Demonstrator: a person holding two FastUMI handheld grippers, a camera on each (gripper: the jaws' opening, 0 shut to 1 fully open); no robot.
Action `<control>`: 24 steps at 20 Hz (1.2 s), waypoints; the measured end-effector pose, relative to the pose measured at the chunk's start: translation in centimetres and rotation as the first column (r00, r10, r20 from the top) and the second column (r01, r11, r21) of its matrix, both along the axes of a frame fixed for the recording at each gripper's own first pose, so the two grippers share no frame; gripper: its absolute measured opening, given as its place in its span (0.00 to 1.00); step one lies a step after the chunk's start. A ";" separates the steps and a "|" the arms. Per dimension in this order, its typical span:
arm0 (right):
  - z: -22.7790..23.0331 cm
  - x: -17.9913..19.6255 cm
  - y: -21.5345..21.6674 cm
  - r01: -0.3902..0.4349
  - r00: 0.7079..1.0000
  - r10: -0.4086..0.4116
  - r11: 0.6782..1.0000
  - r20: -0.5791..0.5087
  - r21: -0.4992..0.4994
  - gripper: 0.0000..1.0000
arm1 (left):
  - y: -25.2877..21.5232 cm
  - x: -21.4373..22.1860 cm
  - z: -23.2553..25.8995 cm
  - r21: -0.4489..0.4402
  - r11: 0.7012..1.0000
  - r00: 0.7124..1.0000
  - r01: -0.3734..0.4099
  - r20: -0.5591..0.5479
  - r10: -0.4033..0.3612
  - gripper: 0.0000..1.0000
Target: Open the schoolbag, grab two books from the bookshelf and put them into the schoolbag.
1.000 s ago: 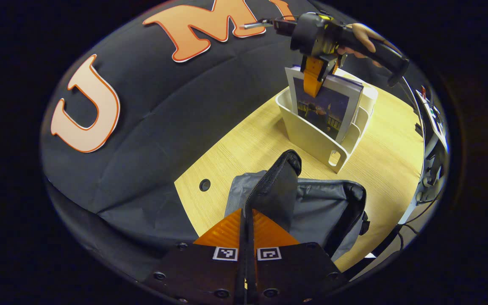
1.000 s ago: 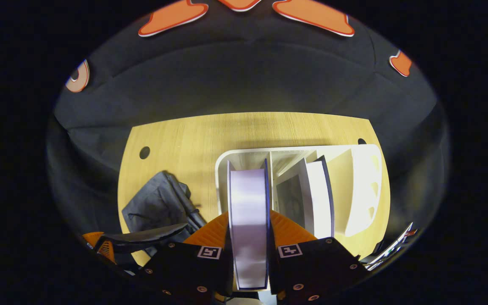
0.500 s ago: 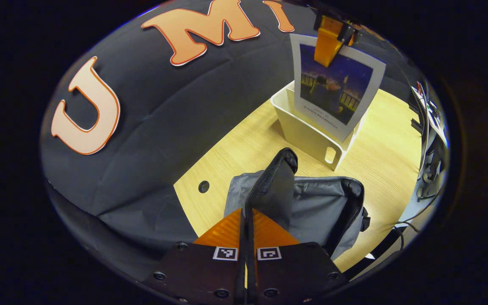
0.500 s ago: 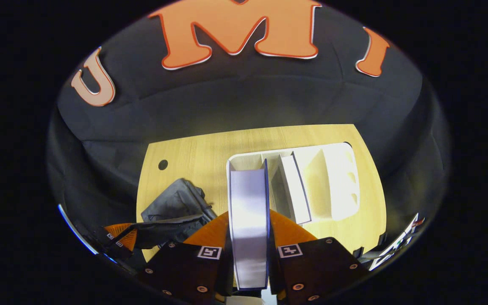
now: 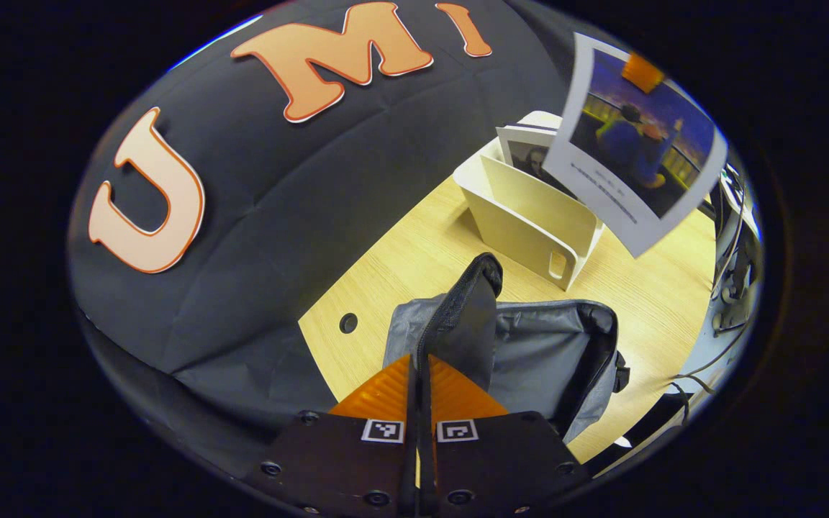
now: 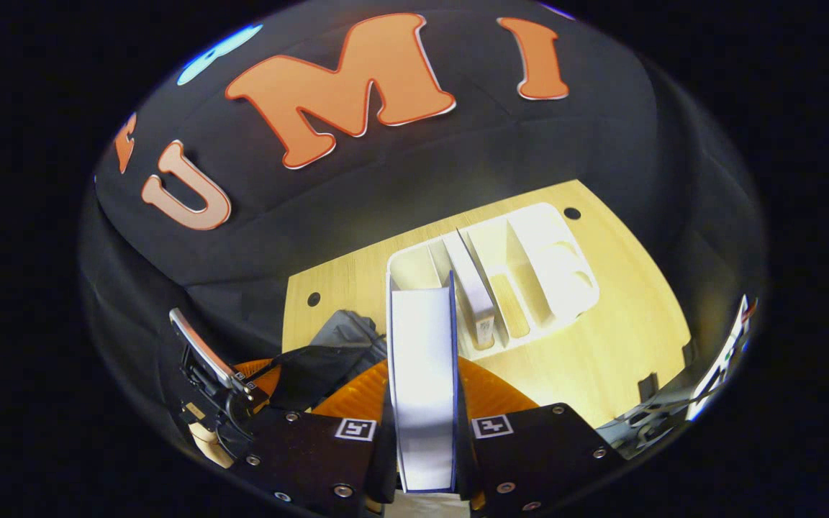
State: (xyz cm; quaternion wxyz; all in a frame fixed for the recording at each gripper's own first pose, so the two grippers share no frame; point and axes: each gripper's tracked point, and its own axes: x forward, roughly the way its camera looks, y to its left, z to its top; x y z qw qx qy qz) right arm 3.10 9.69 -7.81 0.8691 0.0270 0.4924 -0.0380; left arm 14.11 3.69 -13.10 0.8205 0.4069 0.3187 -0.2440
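Now that the right gripper (image 6: pixel 423 403), clamping the white-edged picture-cover book (image 6: pixel 422 374), has lifted it clear of the white plastic bookshelf (image 5: pixel 529 216) near the bench's far edge, it can go to the grey fabric schoolbag (image 5: pixel 544 352), whose flap the left gripper (image 5: pixel 418 392) pinches open.

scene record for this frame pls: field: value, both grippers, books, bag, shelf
left gripper: shut on schoolbag flap, holding it up
right gripper: shut on book, lifted clear of shelf
held book tilt: tilted, seen in left gripper view
second book: standing in bookshelf
schoolbag: open, grey lining showing, on table
books in bag: none visible
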 end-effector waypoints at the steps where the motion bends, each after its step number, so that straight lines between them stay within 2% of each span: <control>1: -1.0 -1.2 -0.5 0.023 1.000 -0.022 0.999 -0.009 0.041 0.34 | -0.2 -0.2 0.2 0.002 1.000 1.000 0.008 0.001 -0.008 0.02; 3: -3.5 -3.3 -1.4 0.084 0.996 -0.080 0.987 -0.034 0.134 0.34 | -0.4 -0.3 0.3 0.007 1.000 1.000 0.020 -0.001 -0.020 0.02; 5: -6.0 -5.1 -2.0 0.147 0.989 -0.139 0.961 -0.047 0.233 0.33 | -0.5 -0.3 0.6 0.015 0.999 1.000 0.030 0.003 -0.030 0.02; 9: -9.9 -7.2 -0.9 0.225 0.974 -0.218 0.870 -0.066 0.438 0.33 | -0.6 -0.4 1.2 0.019 0.999 0.999 0.037 0.000 -0.037 0.02; 12: -13.9 -7.6 1.0 0.266 0.962 -0.257 0.797 -0.095 0.541 0.33 | -0.8 -0.6 1.3 0.014 0.999 0.999 0.048 -0.017 -0.048 0.02; 16: -19.8 -7.3 3.4 0.305 0.951 -0.272 0.749 -0.146 0.589 0.33 | -0.9 -0.5 1.6 0.016 0.999 0.999 0.044 -0.032 -0.044 0.01; 19: -22.0 -5.5 5.8 0.318 0.943 -0.299 0.678 -0.146 0.663 0.33 | -1.0 -0.5 1.6 0.007 0.999 0.998 0.047 -0.051 -0.047 0.01; 24: -25.4 -3.4 8.7 0.295 0.947 -0.301 0.664 -0.116 0.687 0.33 | -1.1 -0.8 1.7 -0.048 0.998 0.994 0.030 -0.104 -0.034 0.00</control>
